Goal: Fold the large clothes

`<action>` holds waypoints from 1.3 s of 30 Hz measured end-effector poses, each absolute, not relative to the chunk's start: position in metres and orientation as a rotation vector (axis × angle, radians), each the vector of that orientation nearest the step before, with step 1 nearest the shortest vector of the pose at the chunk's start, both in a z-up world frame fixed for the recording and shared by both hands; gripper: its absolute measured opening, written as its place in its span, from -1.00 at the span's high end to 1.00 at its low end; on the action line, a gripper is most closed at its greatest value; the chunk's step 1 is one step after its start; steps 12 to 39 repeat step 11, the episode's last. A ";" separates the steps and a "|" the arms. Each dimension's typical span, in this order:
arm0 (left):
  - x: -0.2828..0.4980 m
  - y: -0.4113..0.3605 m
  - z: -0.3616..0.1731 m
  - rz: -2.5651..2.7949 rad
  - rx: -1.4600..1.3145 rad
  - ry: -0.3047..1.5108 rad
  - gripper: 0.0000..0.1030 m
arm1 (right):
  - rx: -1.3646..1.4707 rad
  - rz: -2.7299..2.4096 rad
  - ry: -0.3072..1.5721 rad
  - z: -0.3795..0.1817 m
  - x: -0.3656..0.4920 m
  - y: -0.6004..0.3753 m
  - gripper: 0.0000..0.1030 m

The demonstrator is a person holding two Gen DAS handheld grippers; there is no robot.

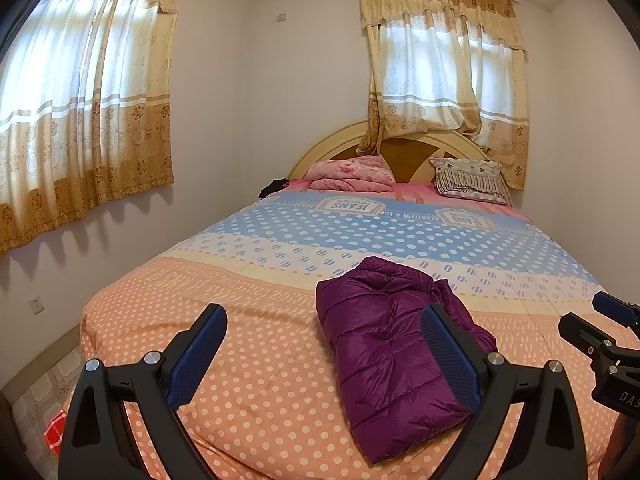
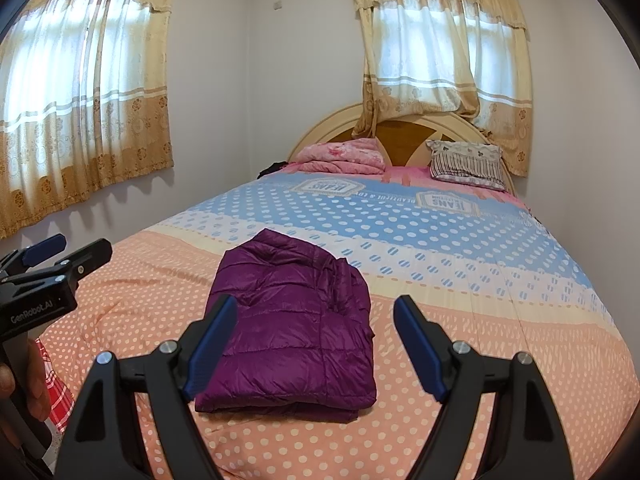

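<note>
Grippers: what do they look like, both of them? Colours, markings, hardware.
Both alike: left gripper and right gripper have black angular arms, blue textured pads and silver round bolts. The left body carries white "GenRobot.AI" lettering. No cables or sleeves visible.

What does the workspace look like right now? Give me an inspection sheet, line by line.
Surface: bed with a dotted orange, cream and blue cover, smooth.
Job's things: purple jacket lies folded into a compact bundle near the foot of the bed.
Clutter: pink blanket and striped pillow at the headboard; a dark item beside the blanket.
Grippers: left gripper open, empty; right gripper open, empty; both above the bed, off the jacket.
Cables: nothing seen.
Surroundings: curtains drawn over two windows, white walls.
</note>
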State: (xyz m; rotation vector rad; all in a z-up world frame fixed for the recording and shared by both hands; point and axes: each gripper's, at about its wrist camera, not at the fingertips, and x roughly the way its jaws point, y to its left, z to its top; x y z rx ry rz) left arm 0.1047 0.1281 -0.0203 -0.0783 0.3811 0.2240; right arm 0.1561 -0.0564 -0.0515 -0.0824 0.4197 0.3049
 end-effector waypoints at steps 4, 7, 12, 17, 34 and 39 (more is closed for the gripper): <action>0.107 0.129 -0.023 0.225 -0.079 0.391 -0.90 | -0.085 0.309 0.420 -0.051 0.156 -0.057 -0.61; 0.107 0.129 -0.025 0.239 -0.058 0.392 -0.90 | -0.086 0.311 0.424 -0.051 0.156 -0.058 -0.61; 0.107 0.128 -0.026 0.237 -0.049 0.391 -0.90 | -0.090 0.317 0.428 -0.051 0.156 -0.059 -0.61; 0.107 0.128 -0.026 0.237 -0.049 0.391 -0.90 | -0.090 0.317 0.428 -0.051 0.156 -0.059 -0.61; 0.107 0.128 -0.026 0.237 -0.049 0.391 -0.90 | -0.090 0.317 0.428 -0.051 0.156 -0.059 -0.61; 0.107 0.128 -0.026 0.237 -0.049 0.391 -0.90 | -0.090 0.317 0.428 -0.051 0.156 -0.059 -0.61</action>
